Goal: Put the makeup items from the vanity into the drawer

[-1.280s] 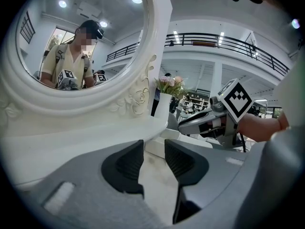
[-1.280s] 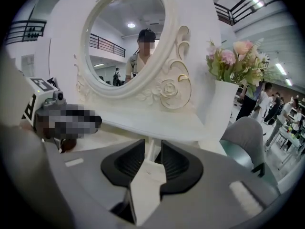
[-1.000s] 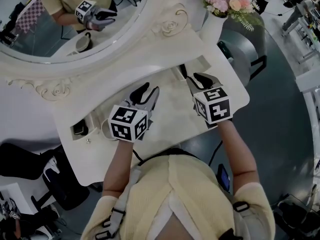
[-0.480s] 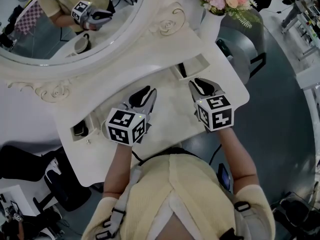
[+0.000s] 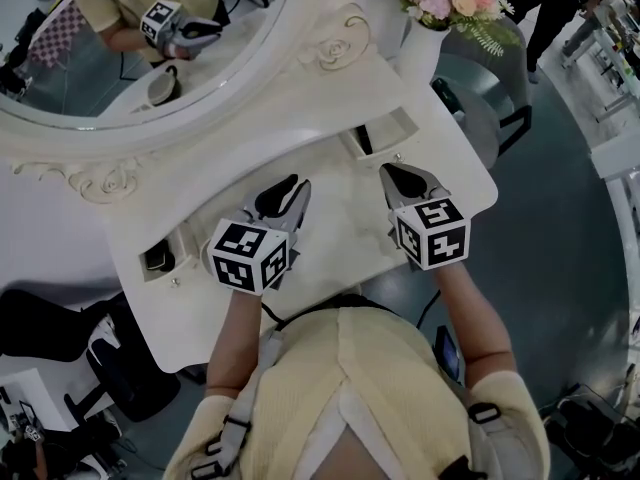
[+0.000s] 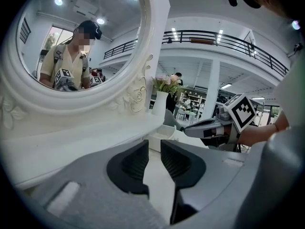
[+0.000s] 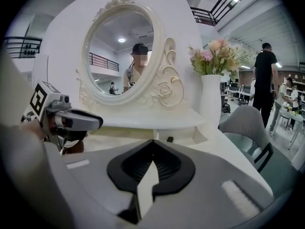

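Note:
The white vanity top (image 5: 340, 193) lies under both grippers. My left gripper (image 5: 288, 184) hovers over its middle; its jaws (image 6: 155, 149) are closing, a narrow gap still shows, and nothing is between them. My right gripper (image 5: 393, 169) hangs to the right, near the small open drawer (image 5: 395, 128). Its jaws (image 7: 153, 144) are shut with their tips together and hold nothing. A small dark item (image 5: 364, 140) lies in that drawer, also visible in the right gripper view (image 7: 169, 139). Another open drawer (image 5: 175, 240) at the left end holds a dark item (image 5: 158, 259).
An oval mirror (image 5: 130, 38) in an ornate white frame backs the vanity. A white vase of pink flowers (image 5: 440, 8) stands at the back right corner. A grey chair (image 5: 485, 98) sits beyond the right end, and a person in black (image 7: 264, 80) stands further off.
Both grippers' jaws have narrowed, and the right pair has come fully together. The left gripper has drifted slightly left and toward me. The right has barely moved.

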`<state>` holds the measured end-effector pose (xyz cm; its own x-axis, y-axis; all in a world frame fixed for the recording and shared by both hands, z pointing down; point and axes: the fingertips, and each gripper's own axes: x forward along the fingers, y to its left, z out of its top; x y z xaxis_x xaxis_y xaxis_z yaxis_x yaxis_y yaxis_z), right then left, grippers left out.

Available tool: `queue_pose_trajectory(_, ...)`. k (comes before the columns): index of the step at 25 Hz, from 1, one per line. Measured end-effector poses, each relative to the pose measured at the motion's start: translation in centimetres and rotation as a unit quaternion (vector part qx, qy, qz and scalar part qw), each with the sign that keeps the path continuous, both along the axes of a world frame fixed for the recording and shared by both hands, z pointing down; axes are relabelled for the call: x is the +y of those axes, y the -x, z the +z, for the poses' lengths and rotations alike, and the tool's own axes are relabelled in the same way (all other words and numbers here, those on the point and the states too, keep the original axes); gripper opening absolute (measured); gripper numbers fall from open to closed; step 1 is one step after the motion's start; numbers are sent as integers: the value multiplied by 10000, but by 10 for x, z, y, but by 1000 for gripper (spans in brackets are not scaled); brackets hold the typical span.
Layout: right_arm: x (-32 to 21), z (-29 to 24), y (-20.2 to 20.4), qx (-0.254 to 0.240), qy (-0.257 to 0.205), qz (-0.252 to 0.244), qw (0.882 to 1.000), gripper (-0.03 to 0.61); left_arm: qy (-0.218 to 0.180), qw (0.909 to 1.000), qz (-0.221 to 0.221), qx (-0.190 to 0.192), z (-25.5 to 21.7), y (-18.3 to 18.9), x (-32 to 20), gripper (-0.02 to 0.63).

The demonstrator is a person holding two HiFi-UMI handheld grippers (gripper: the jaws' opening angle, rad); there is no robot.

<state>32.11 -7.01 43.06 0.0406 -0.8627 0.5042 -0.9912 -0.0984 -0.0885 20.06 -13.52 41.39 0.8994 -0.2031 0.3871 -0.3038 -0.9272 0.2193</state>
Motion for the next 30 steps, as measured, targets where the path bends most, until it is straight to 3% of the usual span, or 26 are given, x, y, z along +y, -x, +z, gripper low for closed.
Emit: queue_pose_trajectory(30, 2, -4, 6, -269, -62, -151, 9995, 2, 81, 9998, -191, -2, 2, 13, 3, 67)
